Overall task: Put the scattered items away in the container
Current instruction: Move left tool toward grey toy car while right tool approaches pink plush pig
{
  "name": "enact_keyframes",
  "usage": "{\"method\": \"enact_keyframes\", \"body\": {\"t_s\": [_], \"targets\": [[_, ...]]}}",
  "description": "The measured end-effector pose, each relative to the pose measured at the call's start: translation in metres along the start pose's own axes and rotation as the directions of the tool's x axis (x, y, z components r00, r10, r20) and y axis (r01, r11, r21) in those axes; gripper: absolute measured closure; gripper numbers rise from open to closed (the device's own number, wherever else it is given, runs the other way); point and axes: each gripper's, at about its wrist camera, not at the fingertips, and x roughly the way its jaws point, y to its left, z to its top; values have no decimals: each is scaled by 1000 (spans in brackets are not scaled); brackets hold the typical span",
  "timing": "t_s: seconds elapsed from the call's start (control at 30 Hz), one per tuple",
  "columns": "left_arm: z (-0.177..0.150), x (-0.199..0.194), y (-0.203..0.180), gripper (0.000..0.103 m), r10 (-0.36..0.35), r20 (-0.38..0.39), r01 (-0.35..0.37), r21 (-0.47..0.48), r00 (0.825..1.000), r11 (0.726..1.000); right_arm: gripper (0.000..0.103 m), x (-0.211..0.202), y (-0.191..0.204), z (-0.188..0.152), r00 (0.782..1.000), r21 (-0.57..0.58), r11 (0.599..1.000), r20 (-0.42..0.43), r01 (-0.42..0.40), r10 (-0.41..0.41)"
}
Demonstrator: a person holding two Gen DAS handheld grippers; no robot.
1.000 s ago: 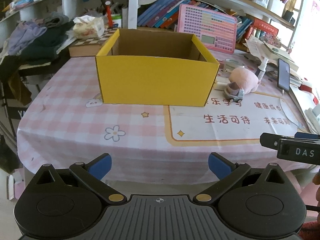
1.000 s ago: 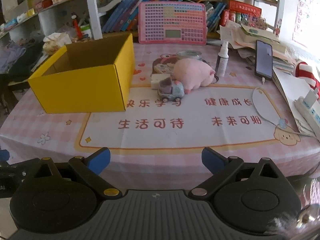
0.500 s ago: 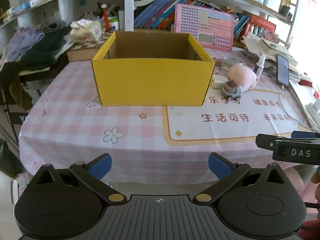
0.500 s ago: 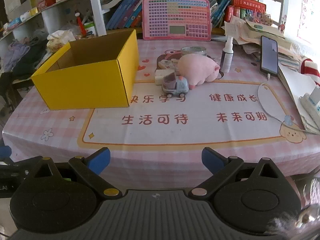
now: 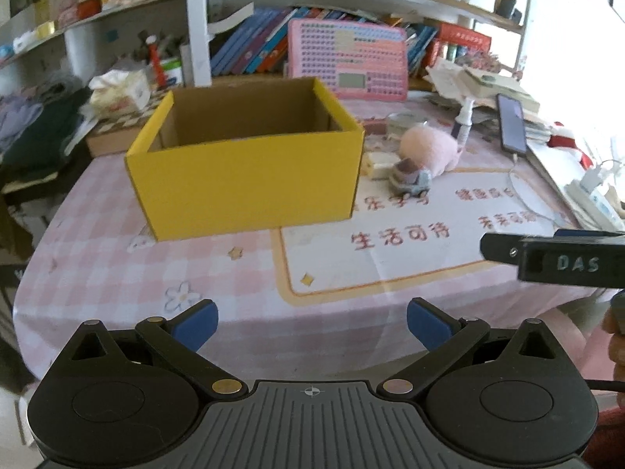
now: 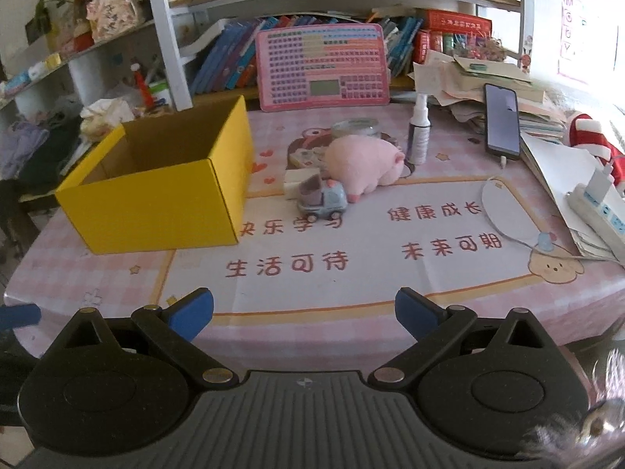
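An open yellow cardboard box (image 5: 246, 179) (image 6: 156, 195) stands on the pink checked tablecloth, and what I see of its inside holds nothing. To its right lie a pink plush pig (image 6: 363, 164) (image 5: 429, 148), a small grey toy truck (image 6: 322, 200) (image 5: 412, 179), a cream block (image 6: 299, 180), a round tin (image 6: 356, 128) and a spray bottle (image 6: 418, 133). My left gripper (image 5: 310, 322) is open at the table's near edge, nothing between its fingers. My right gripper (image 6: 304, 310) is open too, well short of the toys.
A pink keyboard toy (image 6: 322, 66) leans on the bookshelf behind. A phone (image 6: 502, 119), paper stacks and a power strip (image 6: 597, 207) crowd the right edge. Clothes (image 5: 35, 129) pile at the left. The right gripper's body (image 5: 554, 260) juts in at the right of the left wrist view.
Both grippers have risen and swung a little, so the box now shows more of its inside. Nothing on the table has moved and both grippers stay open.
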Motion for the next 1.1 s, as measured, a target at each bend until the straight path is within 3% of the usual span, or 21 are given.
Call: {"method": "enact_keyframes", "body": {"t_s": [0.2, 0.33, 0.53, 0.63, 0.77, 1.1], "targets": [[10, 2, -4, 0, -20, 45, 17, 50, 999, 999, 0, -1, -6, 15, 995, -60, 998, 99, -11, 17], [13, 5, -4, 0, -26, 68, 22, 63, 997, 998, 0, 3, -9, 29, 996, -121, 993, 94, 3, 8], [17, -3, -16, 0, -85, 178, 65, 116, 980, 991, 0, 0, -15, 23, 996, 1, 1000, 84, 6, -6], [24, -3, -30, 0, -132, 174, 97, 195, 976, 976, 0, 0, -11, 14, 995, 27, 999, 89, 41, -44], [26, -1, -45, 0, -172, 167, 121, 275, 971, 954, 1, 3, -13, 19, 994, 31, 999, 101, 32, -35], [35, 27, -63, 0, -198, 91, 168, 267, 976, 949, 2, 8, -30, 25, 993, 39, 996, 80, 85, -87]]}}
